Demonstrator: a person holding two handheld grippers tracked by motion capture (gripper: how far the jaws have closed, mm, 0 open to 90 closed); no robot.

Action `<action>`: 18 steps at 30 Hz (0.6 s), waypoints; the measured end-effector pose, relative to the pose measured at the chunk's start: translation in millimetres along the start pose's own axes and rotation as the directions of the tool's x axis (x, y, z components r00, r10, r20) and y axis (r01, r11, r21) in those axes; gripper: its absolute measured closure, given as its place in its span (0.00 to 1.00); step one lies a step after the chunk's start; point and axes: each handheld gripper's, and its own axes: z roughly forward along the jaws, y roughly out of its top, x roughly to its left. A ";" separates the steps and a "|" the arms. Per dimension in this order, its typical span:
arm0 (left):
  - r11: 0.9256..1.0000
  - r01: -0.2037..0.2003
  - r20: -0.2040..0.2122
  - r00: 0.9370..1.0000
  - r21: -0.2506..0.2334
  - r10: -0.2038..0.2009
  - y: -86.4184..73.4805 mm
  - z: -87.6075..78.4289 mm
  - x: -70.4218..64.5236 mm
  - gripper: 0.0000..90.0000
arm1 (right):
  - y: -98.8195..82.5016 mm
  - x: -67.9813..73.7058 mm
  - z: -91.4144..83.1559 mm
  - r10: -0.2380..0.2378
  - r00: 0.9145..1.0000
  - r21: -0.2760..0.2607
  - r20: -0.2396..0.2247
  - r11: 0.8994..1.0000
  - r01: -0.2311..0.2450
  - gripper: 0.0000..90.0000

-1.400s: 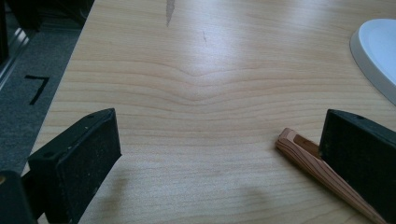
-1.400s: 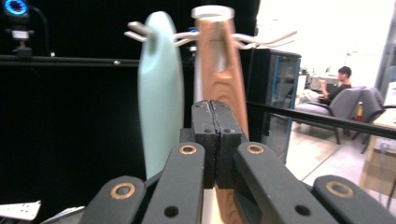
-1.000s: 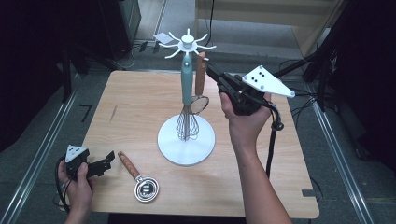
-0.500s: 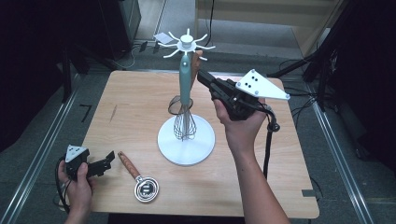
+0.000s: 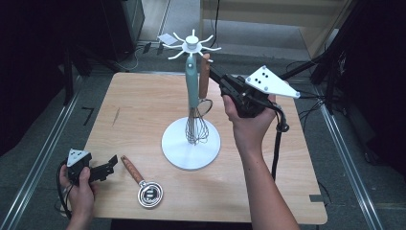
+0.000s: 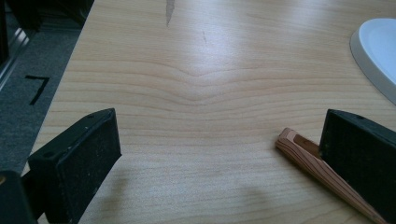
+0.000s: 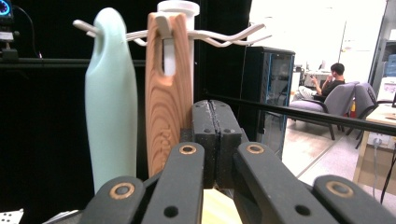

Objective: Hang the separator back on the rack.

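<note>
The right tool (image 5: 214,75) is raised above the counter (image 5: 143,110), beside the top of the white rack (image 5: 191,143) that stands near the counter's middle. Its jaws are pressed together with nothing between them — in the right gripper view the two black pads meet flat. Just beside the tool's tip hangs a wooden handle (image 7: 168,93) from one of the rack's hooks, the hook passing through the slot near its top; whether the tip touches the wood is hard to tell. Next to it on the rack hangs a whisk with a pale green handle (image 7: 111,98), its wire end (image 5: 196,128) just above the rack's round base. The left tool (image 5: 109,165) rests at the counter's near left corner, jaws spread wide. A small strainer (image 5: 149,194) with a wooden grip (image 6: 322,175) lies along the near edge — the end of the grip sits just beside the left tool's right pad, as its own view shows.
</note>
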 end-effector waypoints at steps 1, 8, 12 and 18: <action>1.000 0.000 0.000 1.000 0.000 0.000 0.0 0.0 0.0 0.00 | 0.0 0.0 0.0 0.000 1.000 0.000 0.000 1.000 0.000 1.00; 1.000 0.001 0.001 1.000 0.001 -0.001 0.1 0.1 0.1 0.00 | 16.8 -1.0 7.5 -0.006 0.999 -0.045 -0.041 0.999 0.004 1.00; 1.000 0.000 0.001 1.000 0.000 0.000 0.0 0.1 0.1 0.00 | 20.2 2.7 6.6 -0.016 0.999 -0.057 -0.049 0.998 0.013 1.00; 1.000 0.000 0.001 1.000 0.002 0.000 0.1 0.1 0.1 0.00 | 18.0 13.4 6.4 -0.029 0.996 -0.060 -0.080 0.998 0.024 1.00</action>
